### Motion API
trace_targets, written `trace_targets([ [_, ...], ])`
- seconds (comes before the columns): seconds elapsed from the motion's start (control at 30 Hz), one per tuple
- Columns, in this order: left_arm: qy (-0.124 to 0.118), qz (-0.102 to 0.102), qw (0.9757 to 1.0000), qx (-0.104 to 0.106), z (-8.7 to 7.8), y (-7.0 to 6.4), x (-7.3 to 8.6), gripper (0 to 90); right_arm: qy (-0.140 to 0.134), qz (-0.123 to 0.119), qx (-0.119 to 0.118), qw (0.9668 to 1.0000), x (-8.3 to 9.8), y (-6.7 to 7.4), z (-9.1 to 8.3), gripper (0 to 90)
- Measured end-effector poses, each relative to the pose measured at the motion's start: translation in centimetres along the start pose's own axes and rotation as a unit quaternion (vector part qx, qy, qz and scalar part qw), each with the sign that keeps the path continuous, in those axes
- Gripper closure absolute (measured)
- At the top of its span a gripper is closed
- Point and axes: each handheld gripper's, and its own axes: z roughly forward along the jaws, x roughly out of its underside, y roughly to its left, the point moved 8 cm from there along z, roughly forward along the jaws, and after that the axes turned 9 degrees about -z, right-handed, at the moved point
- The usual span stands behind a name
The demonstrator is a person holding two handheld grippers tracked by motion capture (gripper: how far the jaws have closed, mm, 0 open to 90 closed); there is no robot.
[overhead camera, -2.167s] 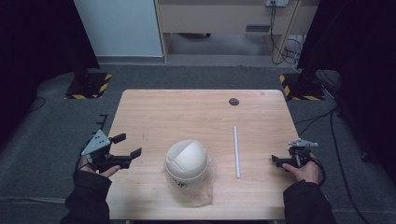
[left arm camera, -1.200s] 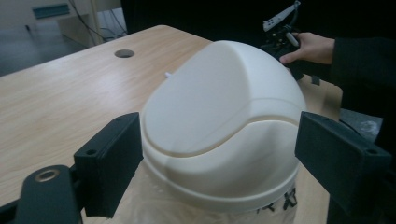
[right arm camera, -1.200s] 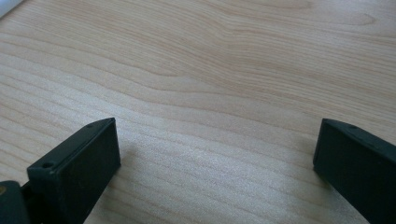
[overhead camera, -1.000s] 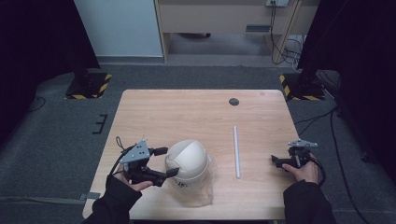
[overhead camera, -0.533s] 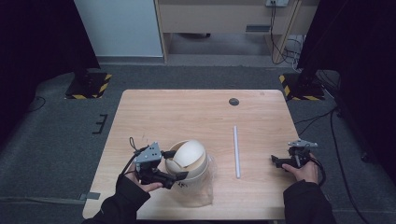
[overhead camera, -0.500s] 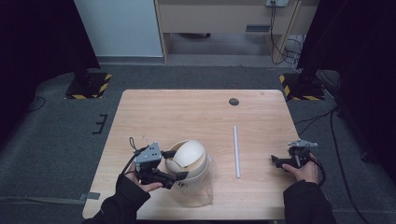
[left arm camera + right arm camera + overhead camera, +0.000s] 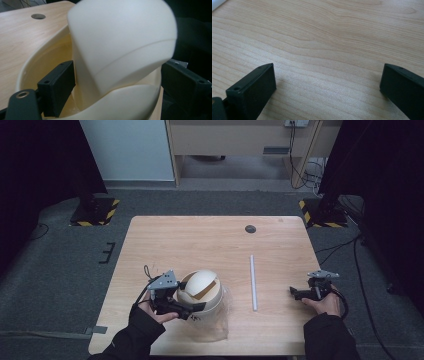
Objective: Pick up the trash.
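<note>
Your left gripper point(image 7: 192, 306) at cream helmet point(image 7: 201, 291), jaws spread wide either side of its shell point(image 7: 120, 47), not clamped. Helmet sits near front edge of table point(image 7: 200, 240). Your right gripper point(image 7: 295, 292) rests near table's right edge, jaws apart, nothing between. White rod point(image 7: 253, 281) lies between helmet and right gripper.

Near the front edge of the pale wooden table point(image 7: 200, 240), left of centre: a cream dome-shaped plastic helmet point(image 7: 202, 290) sitting on a clear plastic bag point(image 7: 217, 322). Just left of it, touching, the left gripper point(image 7: 192, 306), its 2 jaws either side of the helmet's point(image 7: 120, 50) raised part. Right of the helmet, well apart, a thin white rod point(image 7: 253, 282) lying front to back. Further right, by the table's right edge, the right gripper point(image 7: 294, 292), jaws point(image 7: 324, 95) wide over bare wood. Towards the back, a small round dark hole point(image 7: 250, 228).
</note>
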Motion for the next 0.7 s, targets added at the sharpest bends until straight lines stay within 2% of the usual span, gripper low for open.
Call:
trace_targets([
  [0.07,-0.007,0.002,1.0000,-0.004,-0.3,0.0,-0.3,13.2,0.000,-0.001,0.000,1.0000,0.0,0.0,0.0,0.8],
  [0.2,-0.037,0.009,0.9990,-0.025,-2.5,0.1,-1.5,13.6,-0.006,-0.002,-0.002,1.0000,0.0,0.0,-0.1,5.3],
  [0.27,-0.049,0.011,0.9982,-0.034,-3.6,0.4,-1.9,13.6,-0.008,0.005,0.003,1.0000,-0.1,-0.2,-0.2,9.3],
  [0.3,-0.049,0.011,0.9982,-0.034,-3.6,0.4,-1.9,13.6,-0.008,0.005,0.003,1.0000,-0.1,-0.2,-0.2,9.3],
  [0.37,-0.061,0.009,0.9971,-0.045,-4.7,0.8,-2.2,13.6,-0.005,0.023,0.002,0.9997,-0.2,-0.4,-0.4,14.2],
  [0.4,-0.071,0.003,0.9959,-0.057,-5.8,1.6,-2.3,13.6,-0.002,0.033,0.003,0.9995,-0.3,-0.6,-0.7,17.6],
  [0.47,-0.077,-0.006,0.9941,-0.075,-6.8,2.8,-2.0,13.6,-0.007,0.033,0.003,0.9994,-0.6,-0.6,-1.0,19.2],
  [0.57,-0.082,-0.028,0.9903,-0.109,-8.0,5.0,-1.0,13.8,-0.024,0.030,0.005,0.9993,-1.4,-0.6,-1.4,21.4],
  [0.6,-0.082,-0.028,0.9903,-0.109,-8.0,5.0,-1.0,13.9,-0.024,0.030,0.005,0.9993,-1.4,-0.6,-1.4,21.4],
  [0.63,-0.080,-0.046,0.9869,-0.132,-8.4,6.7,0.0,14.0,-0.029,0.033,0.009,0.9990,-2.0,-0.3,-1.5,22.8],
  [0.7,-0.075,-0.068,0.9829,-0.154,-8.6,8.4,1.3,14.3,-0.033,0.026,0.010,0.9991,-2.5,0.0,-1.6,23.6],
])
